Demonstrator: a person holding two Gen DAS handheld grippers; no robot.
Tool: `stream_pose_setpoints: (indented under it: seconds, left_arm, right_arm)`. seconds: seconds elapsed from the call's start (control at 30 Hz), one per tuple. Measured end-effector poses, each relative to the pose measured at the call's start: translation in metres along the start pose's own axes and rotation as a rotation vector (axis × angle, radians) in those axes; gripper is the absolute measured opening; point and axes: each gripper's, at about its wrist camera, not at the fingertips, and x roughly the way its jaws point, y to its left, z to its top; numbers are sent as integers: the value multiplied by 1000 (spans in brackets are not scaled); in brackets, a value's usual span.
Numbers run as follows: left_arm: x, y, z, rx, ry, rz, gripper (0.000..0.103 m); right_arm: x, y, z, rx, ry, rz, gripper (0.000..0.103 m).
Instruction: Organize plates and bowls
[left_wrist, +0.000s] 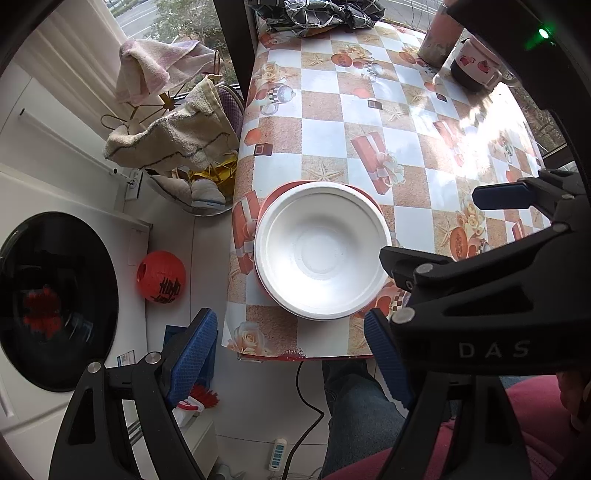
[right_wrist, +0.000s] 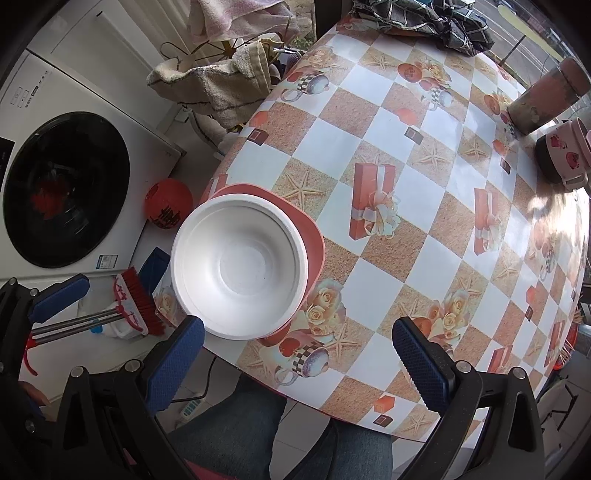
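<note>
A white foam bowl sits inside a red plate near the front left edge of the table; both also show in the right wrist view, the bowl on the plate. My left gripper is open and empty, held above the table's front edge just short of the bowl. My right gripper is open and empty, above the front edge to the right of the bowl. The right gripper also shows in the left wrist view, beside the bowl's right rim.
The table has a checkered cloth. A mug, a tall tumbler and a dark cloth stand at the far side. A washing machine, towel rack, red lantern and brush are left of the table.
</note>
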Motion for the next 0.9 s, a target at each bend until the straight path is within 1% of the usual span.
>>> stream_pose_setpoints:
  seconds: [0.57, 0.9]
  left_arm:
    - [0, 1, -1, -8, 4, 4, 84]
    - [-3, 0, -2, -16, -8, 12, 84]
  right_arm:
    - [1, -1, 0, 6, 9, 4, 102]
    - [-2, -2, -4, 5, 0, 4, 102]
